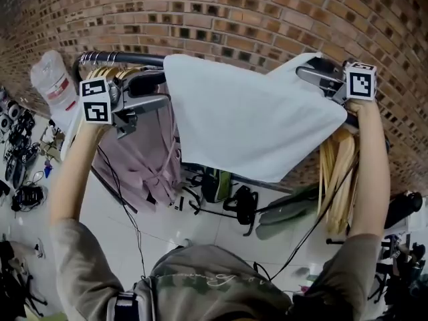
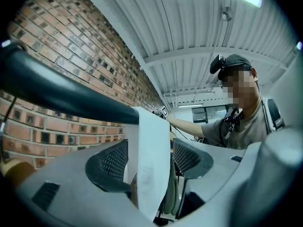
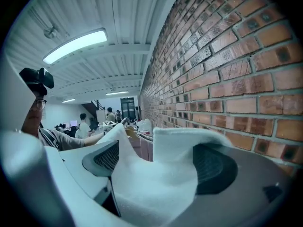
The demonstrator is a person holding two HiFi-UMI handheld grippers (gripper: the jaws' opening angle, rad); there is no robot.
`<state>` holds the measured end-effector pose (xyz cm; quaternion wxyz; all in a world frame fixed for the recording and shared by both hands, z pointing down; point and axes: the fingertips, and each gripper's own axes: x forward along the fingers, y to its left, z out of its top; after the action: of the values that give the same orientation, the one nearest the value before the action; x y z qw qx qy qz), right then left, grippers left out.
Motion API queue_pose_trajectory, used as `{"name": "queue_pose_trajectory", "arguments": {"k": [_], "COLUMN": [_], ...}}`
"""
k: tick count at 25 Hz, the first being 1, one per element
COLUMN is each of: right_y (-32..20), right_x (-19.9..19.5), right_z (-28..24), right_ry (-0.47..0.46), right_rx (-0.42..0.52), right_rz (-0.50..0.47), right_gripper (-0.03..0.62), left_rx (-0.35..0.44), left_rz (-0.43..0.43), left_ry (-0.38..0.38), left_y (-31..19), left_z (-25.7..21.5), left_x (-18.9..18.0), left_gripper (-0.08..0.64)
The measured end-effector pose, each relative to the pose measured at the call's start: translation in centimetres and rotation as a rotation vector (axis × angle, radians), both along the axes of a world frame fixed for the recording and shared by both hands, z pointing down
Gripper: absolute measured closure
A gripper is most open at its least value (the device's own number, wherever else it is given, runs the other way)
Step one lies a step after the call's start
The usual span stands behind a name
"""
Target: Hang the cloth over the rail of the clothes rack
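A white cloth lies draped over the dark rail of the clothes rack, hanging down on the near side. My left gripper sits at the cloth's left edge, just under the rail. In the left gripper view the cloth hangs loose between the spread jaws of the open left gripper, below the rail. My right gripper is at the cloth's raised right corner. There the cloth lies bunched across the right gripper, whose jaws stand wide apart, open.
A brick wall runs close behind the rack. A pink garment hangs under the rail at the left, and wooden hangers at the right. A plastic bag hangs at the far left. Black bags and cables lie on the floor below.
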<state>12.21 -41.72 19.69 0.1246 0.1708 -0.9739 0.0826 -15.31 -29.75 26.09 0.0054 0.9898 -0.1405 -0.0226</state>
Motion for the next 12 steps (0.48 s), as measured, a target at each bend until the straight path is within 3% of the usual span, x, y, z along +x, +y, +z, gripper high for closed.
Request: {"name": "queue_pose_trajectory", "arguments": {"k": [9,10,12], "right_y": [-0.2,-0.2,-0.3], "right_x": [0.2,0.0,-0.2], "right_z": [-0.2,-0.3,-0.7], "right_ry": [-0.022,-0.036,-0.069], "right_rx": [-0.010,-0.024,-0.049], "right_rz": [0.016,0.016,0.013], "right_gripper": [0.118,0.118,0.120], "left_rx": [-0.017,-0.018,-0.026], "left_rz": [0.100,0.094,0.077], "left_ry": [0.027,0.031,0.046], "left_y": [0.3,0.1,-0.3], "left_z": [0.0,-0.1,-0.3], "left_x": [2.6,2.5,2.1], "left_gripper": [0.268,0.305,0.498]}}
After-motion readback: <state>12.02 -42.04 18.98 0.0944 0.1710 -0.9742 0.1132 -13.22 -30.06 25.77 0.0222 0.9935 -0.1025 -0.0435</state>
